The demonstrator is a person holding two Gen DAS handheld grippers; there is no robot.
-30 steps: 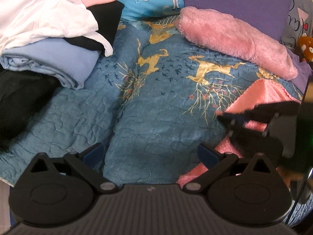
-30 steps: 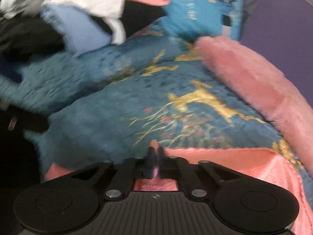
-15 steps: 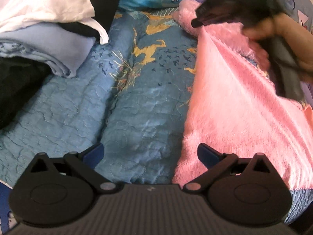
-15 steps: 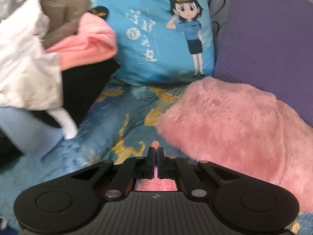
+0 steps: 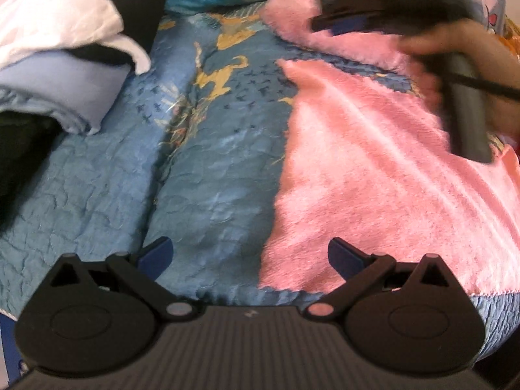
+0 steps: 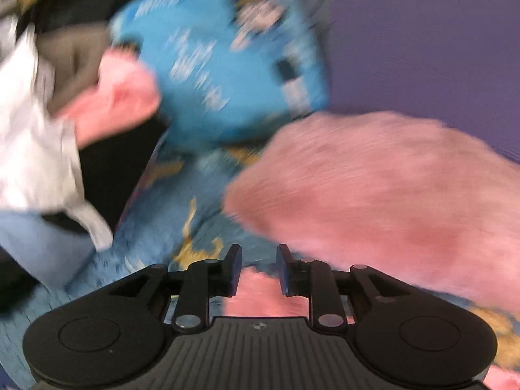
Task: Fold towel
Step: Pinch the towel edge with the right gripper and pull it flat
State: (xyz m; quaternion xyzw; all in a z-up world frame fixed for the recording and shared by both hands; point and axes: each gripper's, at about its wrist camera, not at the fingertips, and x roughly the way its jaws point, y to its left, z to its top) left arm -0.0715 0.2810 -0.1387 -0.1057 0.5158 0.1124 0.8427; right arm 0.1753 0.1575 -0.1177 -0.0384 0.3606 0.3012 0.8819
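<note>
Your left claw point(image 5: 250, 255) sits low over the blue quilted bedspread point(image 5: 208, 175), its fingers spread wide with nothing between them, its right finger at the near edge of the pink towel point(image 5: 373, 175). The towel lies flat on the bed to the right. Your right claw point(image 6: 258, 266) hovers at the towel's far corner, beside the fuzzy pink pillow point(image 6: 390, 188), fingers parted and gripping nothing; your hand point(image 5: 471, 52) wraps its handle.
</note>
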